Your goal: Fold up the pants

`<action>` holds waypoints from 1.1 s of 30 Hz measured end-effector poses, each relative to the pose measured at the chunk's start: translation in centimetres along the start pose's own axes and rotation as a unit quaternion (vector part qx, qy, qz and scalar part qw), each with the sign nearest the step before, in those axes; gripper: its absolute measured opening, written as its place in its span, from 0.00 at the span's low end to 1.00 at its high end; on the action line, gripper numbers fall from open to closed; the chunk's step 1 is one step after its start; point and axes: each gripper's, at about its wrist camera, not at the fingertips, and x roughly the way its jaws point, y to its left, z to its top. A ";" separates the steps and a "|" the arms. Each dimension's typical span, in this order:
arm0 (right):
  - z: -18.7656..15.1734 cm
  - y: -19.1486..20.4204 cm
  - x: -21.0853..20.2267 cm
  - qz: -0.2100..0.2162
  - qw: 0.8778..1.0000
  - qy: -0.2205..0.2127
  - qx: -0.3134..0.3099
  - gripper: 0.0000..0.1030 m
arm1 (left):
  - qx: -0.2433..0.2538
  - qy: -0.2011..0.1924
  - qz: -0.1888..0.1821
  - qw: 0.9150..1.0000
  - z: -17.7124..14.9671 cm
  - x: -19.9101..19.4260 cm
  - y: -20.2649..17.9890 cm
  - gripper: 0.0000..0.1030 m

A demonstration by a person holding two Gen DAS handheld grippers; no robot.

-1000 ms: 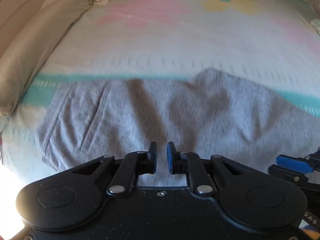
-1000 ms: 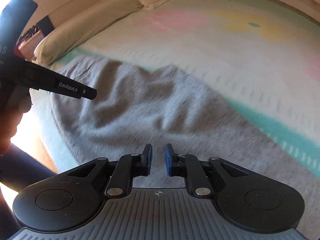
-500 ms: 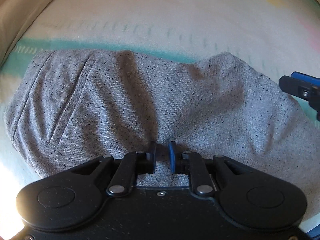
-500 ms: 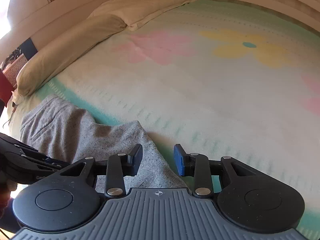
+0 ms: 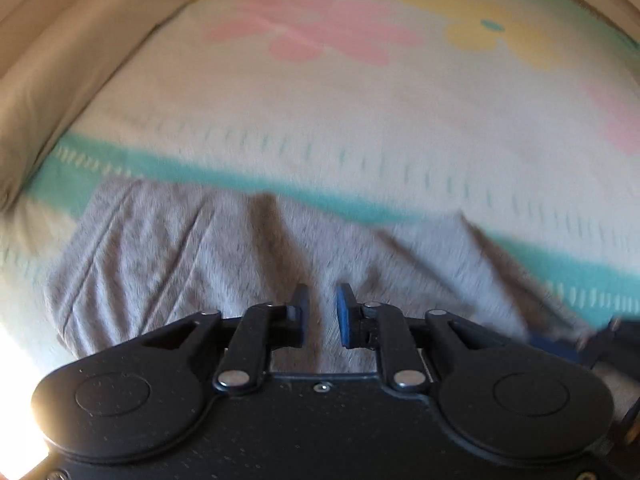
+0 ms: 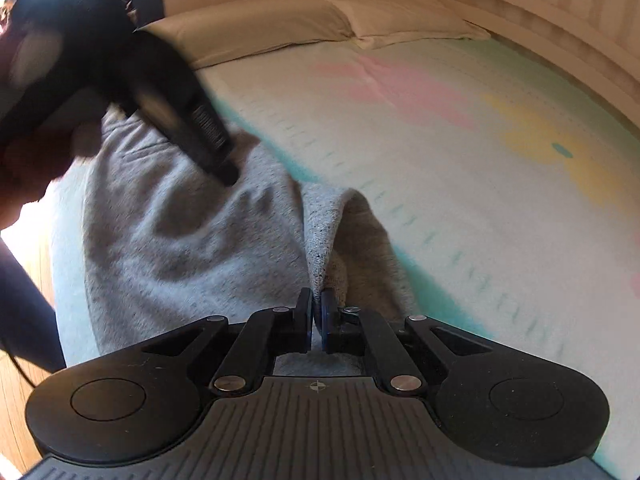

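On the bed [image 6: 460, 168], grey pants [image 6: 192, 248] lie rumpled near the edge; your right gripper [image 6: 317, 312] has just pinched a raised fold, likely to carry it over, while your left gripper [image 5: 322, 312], narrowly parted, hovers empty above.

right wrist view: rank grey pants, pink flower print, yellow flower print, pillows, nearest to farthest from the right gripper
1. grey pants: a raised fold is pinched in the right gripper, whose jaws have just closed.
2. pink flower print: mid-bed, ahead.
3. pillows: at the headboard, upper left.
The yellow flower print, off to the right, is too close to call against the pink one.
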 end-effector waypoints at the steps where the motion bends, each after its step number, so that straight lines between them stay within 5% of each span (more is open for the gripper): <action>1: -0.2 0.8 0.2 -0.003 1.000 0.005 -0.017 0.04 | 0.001 -0.008 -0.004 1.000 0.3 -0.3 -0.1 0.33; 5: -1.2 2.8 1.0 -0.009 0.999 0.019 -0.049 0.05 | 0.043 -0.017 -0.035 0.998 1.8 -0.8 -1.8 0.54; 10: -1.5 2.9 1.1 -0.013 0.998 0.019 -0.053 0.05 | 0.134 -0.019 -0.041 0.990 3.5 -0.1 -6.1 0.57; 15: -1.5 2.3 0.7 -0.005 0.999 0.016 -0.037 0.05 | 0.164 0.004 -0.048 0.985 3.8 1.8 -8.0 0.57; 22: -1.7 2.3 0.8 -0.004 0.999 0.014 -0.034 0.05 | 0.257 0.013 0.036 0.966 2.2 4.5 -10.5 0.57; 24: -1.6 2.2 0.7 -0.005 0.999 0.012 -0.032 0.05 | 0.254 0.022 0.056 0.965 2.2 5.4 -10.3 0.49; 26: -1.5 2.1 0.5 -0.013 1.000 0.003 -0.028 0.05 | 0.228 0.034 0.048 0.972 3.1 6.3 -9.8 0.22; 28: -1.2 1.6 0.4 -0.021 1.000 -0.008 -0.014 0.05 | 0.182 0.038 0.024 0.982 4.0 6.0 -9.0 0.18; 33: -0.5 -0.5 -0.4 -0.069 0.996 -0.048 0.042 0.05 | 0.145 0.046 0.009 0.988 5.4 6.5 -8.4 0.14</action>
